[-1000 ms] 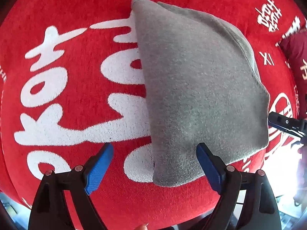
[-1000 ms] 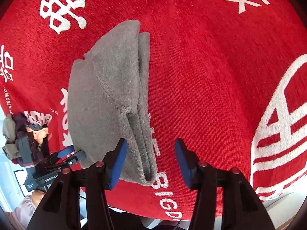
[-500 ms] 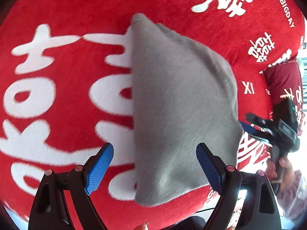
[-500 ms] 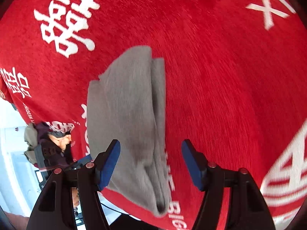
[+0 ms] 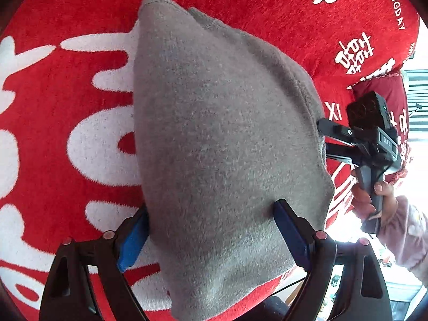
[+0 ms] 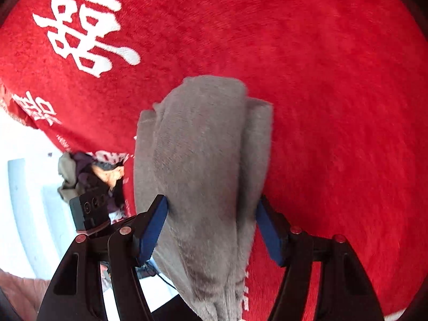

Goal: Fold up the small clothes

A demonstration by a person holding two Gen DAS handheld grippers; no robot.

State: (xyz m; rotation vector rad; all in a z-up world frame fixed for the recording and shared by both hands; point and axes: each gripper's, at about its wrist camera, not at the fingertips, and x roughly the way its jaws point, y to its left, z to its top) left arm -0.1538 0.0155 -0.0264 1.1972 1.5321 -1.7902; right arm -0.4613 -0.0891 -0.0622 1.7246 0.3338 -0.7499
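Note:
A folded grey fleece garment point(image 5: 219, 133) lies on the red cloth point(image 5: 67, 107) printed with white characters. My left gripper point(image 5: 211, 214) is open, and its blue pads straddle the garment's near end, the left pad at the garment's edge and the right pad on top of the fleece. In the right wrist view the same garment point(image 6: 203, 147) runs away from me as a narrow stack of layers. My right gripper point(image 6: 211, 206) is open around it, one pad at each side of the stack. From the left wrist view, the right gripper point(image 5: 321, 133) meets the garment's right edge.
A hand point(image 5: 374, 195) in a pale sleeve holds the right gripper's handle. A dark red printed cloth point(image 5: 379, 85) lies beyond it. The red cloth's edge point(image 6: 61, 144) drops off at the left, with the left gripper's camera block point(image 6: 91, 208) there.
Both grippers came forward and down until the garment sits between their fingers. The right jaws spread wider. The right gripper closed in on the garment's right edge.

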